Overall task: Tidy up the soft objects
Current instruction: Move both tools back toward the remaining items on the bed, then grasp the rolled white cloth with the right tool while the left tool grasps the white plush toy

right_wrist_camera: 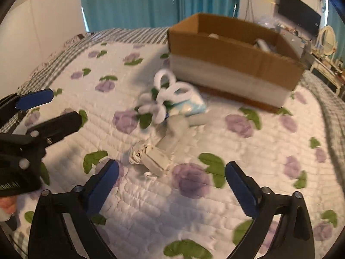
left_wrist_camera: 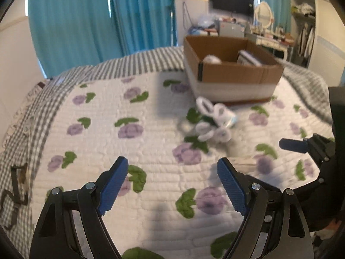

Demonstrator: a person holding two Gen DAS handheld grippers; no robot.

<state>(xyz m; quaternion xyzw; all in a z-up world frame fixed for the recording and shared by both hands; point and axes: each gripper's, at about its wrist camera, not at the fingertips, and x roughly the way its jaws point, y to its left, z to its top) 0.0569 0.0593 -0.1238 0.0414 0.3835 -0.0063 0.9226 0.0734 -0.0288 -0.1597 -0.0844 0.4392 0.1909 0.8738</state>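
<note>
Roughly midway: box (right_wrist_camera: 232,64) on the bed already holds some items; bundle of soft things (right_wrist_camera: 170,105) lies just beside it. My left gripper (left_wrist_camera: 172,183) and right gripper (right_wrist_camera: 172,185) both spread, empty.

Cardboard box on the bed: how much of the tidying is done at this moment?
Partly done. The cardboard box already holds a few items, too blurred to name. Nothing is in hand: the left claw and right claw are both open and empty. Still left on the quilt: a white looped toy and a grey bundle in front of the box.
</note>
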